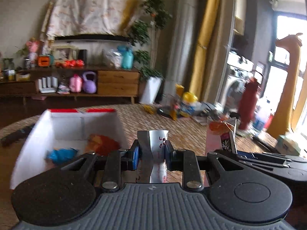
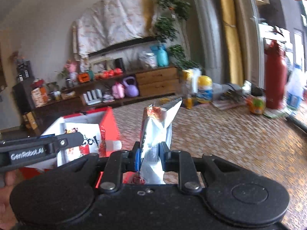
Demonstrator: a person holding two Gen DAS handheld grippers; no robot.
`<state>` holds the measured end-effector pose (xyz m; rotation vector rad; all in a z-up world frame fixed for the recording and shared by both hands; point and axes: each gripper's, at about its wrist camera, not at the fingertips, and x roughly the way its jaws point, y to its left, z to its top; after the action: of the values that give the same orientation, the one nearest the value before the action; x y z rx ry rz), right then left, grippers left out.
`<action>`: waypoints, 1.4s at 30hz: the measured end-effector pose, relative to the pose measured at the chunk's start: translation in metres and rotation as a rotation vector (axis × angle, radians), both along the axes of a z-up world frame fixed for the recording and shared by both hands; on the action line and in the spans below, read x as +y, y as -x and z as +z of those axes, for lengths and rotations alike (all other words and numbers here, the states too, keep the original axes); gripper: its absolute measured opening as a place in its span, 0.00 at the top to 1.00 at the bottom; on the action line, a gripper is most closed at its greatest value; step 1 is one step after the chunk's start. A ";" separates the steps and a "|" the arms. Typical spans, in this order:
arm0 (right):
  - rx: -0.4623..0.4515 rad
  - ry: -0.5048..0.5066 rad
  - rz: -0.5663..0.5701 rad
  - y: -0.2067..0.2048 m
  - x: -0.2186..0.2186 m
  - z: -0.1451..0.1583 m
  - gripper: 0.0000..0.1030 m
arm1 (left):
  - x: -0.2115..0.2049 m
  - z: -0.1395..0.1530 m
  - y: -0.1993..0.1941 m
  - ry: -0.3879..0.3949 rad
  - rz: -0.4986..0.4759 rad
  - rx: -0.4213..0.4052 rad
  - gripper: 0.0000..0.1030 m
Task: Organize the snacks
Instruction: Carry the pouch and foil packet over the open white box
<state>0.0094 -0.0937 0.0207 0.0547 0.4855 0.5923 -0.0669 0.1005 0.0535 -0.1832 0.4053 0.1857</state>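
Two claws clenched on packets: left claw (image 1: 151, 158) grips silver sachet (image 1: 156, 145), right claw (image 2: 149, 158) an upright snack pouch (image 2: 156, 132); box (image 1: 63, 126) ahead-left, nearer left.

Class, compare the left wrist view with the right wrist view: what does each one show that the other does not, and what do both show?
Only the left wrist view shows inside the box, where a blue packet and an orange packet lie.

Only the right wrist view shows the box's red outer side and a green and orange cup on the mat.

Both show each gripper, left and right, shut on a snack packet, plus the red bottle and the sideboard.
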 end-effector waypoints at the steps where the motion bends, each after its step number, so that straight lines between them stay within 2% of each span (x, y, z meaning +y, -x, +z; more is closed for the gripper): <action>1: -0.008 -0.001 0.020 0.002 0.007 0.003 0.81 | 0.006 0.002 0.003 -0.003 0.018 -0.005 0.75; 9: -0.056 -0.010 0.148 0.009 0.061 0.024 0.81 | 0.058 0.013 0.024 -0.021 0.172 -0.025 0.75; 15: -0.078 -0.013 0.218 0.012 0.099 0.033 0.81 | 0.086 0.015 0.030 -0.038 0.249 -0.024 0.75; 26: -0.060 0.024 0.270 -0.002 0.146 0.024 0.81 | 0.113 -0.001 0.021 -0.038 0.290 0.022 0.75; 42: 0.041 0.099 0.293 -0.020 0.177 -0.009 0.81 | 0.135 -0.031 -0.003 -0.024 0.289 0.098 0.75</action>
<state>0.0292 0.0830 0.0118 -0.1006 0.5665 0.8543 -0.0642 0.2353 0.0225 -0.2091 0.4727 0.4850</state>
